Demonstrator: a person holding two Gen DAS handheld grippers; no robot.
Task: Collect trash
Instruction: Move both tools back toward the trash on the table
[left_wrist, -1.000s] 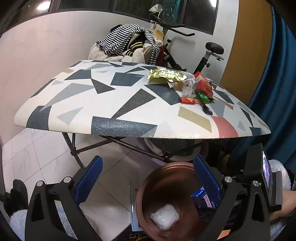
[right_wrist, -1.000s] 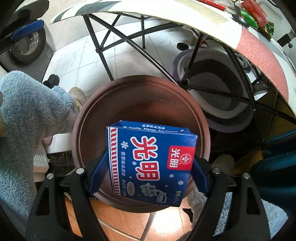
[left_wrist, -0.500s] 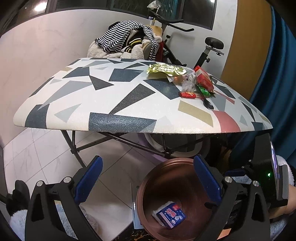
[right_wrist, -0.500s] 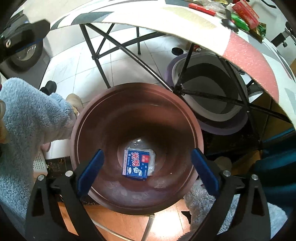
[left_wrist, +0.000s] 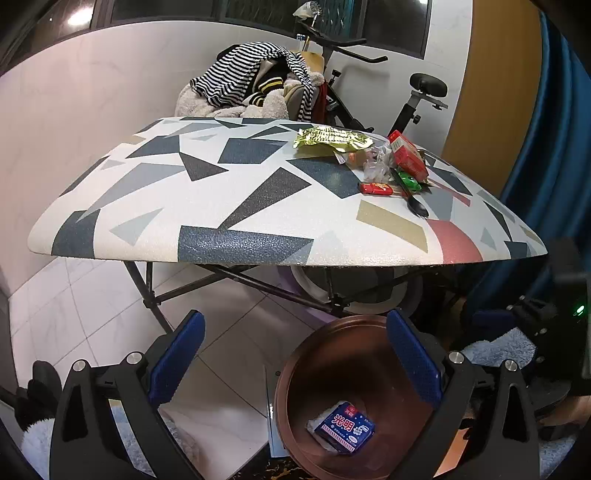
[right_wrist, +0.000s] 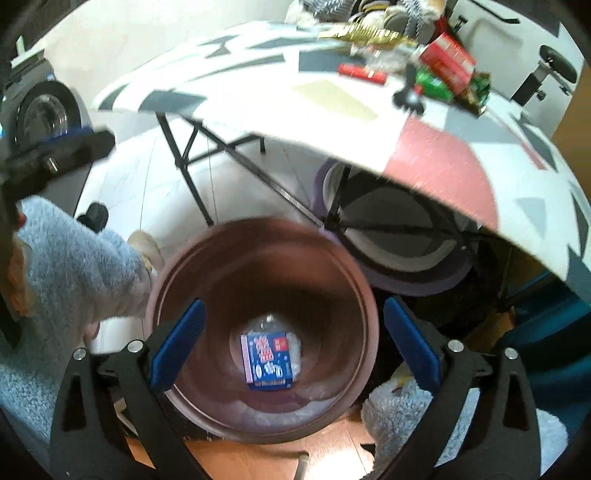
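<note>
The blue carton lies in the brown bin; several wrappers remain on the desk. Both grippers' jaws gape wide, empty.

You are in a lived-in home room: an exercise bike draped with striped clothes stands behind a folding table on a tiled floor, with a blue curtain to one side.

Blue printed ice-cream carton lying flat at bottom of round brown bin, atop crumpled clear plastic.
</note>
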